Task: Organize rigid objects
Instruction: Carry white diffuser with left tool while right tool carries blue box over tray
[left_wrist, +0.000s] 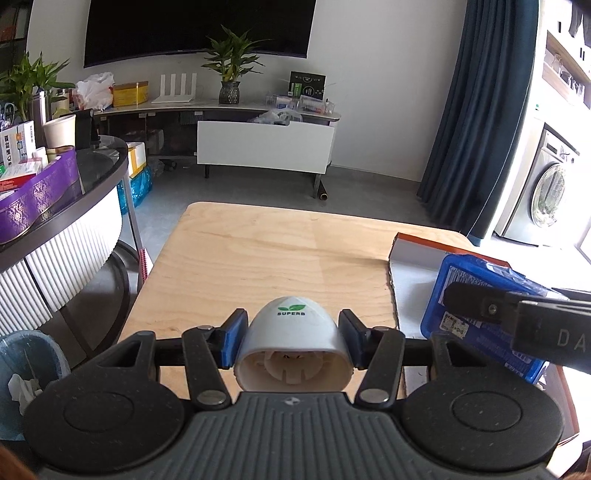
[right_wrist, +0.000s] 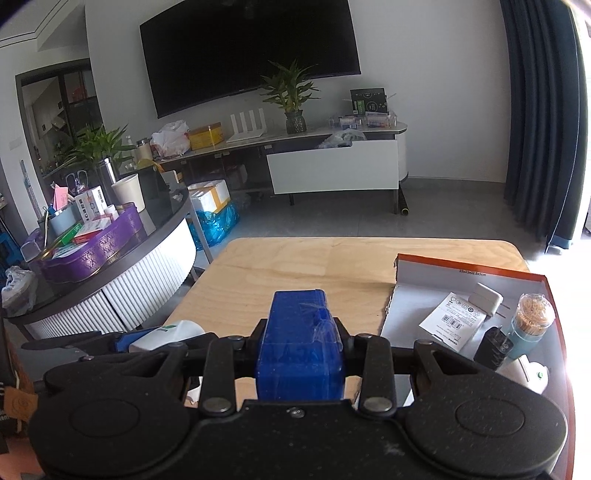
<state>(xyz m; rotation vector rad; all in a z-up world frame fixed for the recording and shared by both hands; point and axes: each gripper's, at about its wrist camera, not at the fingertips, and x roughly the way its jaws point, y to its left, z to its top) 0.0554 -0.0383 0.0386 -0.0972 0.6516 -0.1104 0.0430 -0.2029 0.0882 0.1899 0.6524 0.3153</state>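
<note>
My left gripper (left_wrist: 293, 323) is shut on a white dome-shaped object (left_wrist: 293, 332) printed with a green leaf and "SUPERB". It is held above the near part of the wooden table (left_wrist: 258, 251). My right gripper (right_wrist: 301, 326) is shut on a blue plastic-wrapped box (right_wrist: 299, 339), also lifted off the table. In the left wrist view the blue box (left_wrist: 476, 280) hangs at the right, over the near end of the orange-rimmed tray (left_wrist: 410, 243). In the right wrist view the white object (right_wrist: 177, 330) shows low at the left.
The orange-rimmed tray (right_wrist: 465, 267) at the table's right holds a white carton (right_wrist: 487, 297), a labelled packet (right_wrist: 452, 321), a toothpick jar (right_wrist: 533, 314) and a black charger (right_wrist: 493, 347). A round side table (right_wrist: 122, 258) with a purple tray stands left. A bin (left_wrist: 26, 369) sits below left.
</note>
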